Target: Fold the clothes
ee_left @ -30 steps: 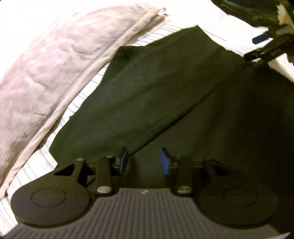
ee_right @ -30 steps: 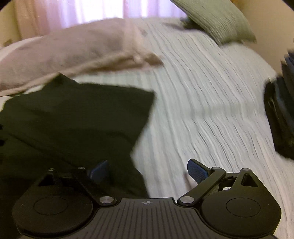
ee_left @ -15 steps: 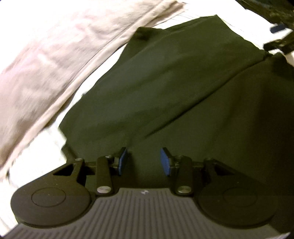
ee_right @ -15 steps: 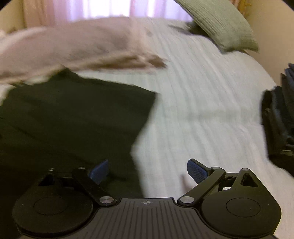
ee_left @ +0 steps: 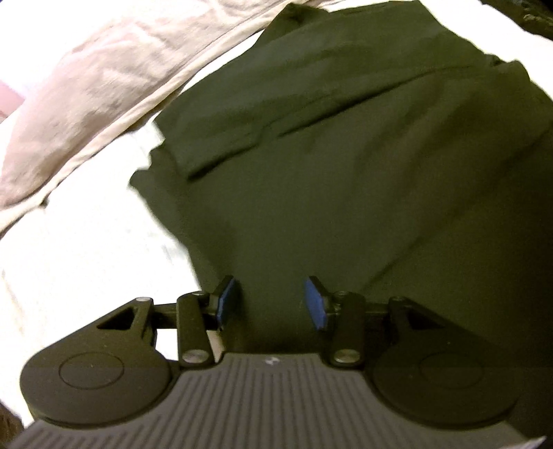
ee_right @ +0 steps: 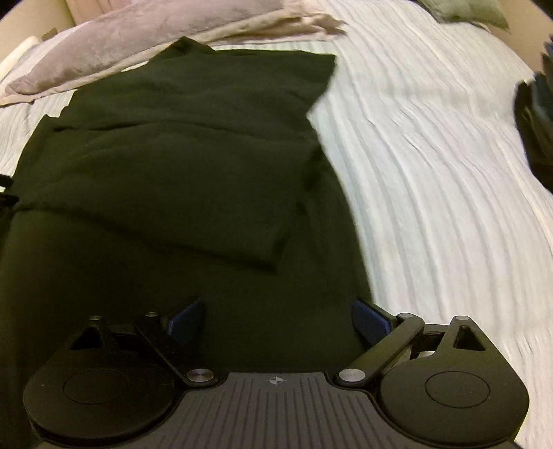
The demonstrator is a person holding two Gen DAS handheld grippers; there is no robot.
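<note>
A dark green garment [ee_left: 363,165] lies spread on the white bed, with one part folded over across its far half; it also shows in the right wrist view [ee_right: 172,165]. My left gripper [ee_left: 273,300] is open and empty, low over the garment's near left edge. My right gripper [ee_right: 278,319] is open wide and empty, over the garment's near right edge, its right finger above the bedspread. Whether the fingers touch the cloth is hidden.
A beige plush blanket [ee_left: 90,79] lies beyond the garment, seen also in the right wrist view [ee_right: 145,38]. The white ribbed bedspread [ee_right: 432,165] stretches to the right. A dark pile of clothes [ee_right: 535,127] sits at the far right. A green pillow [ee_right: 463,10] is at the back.
Both grippers have moved back toward the garment's near edge. The right gripper has shifted left, so the garment now fills the space between its fingers. Both stay open.
</note>
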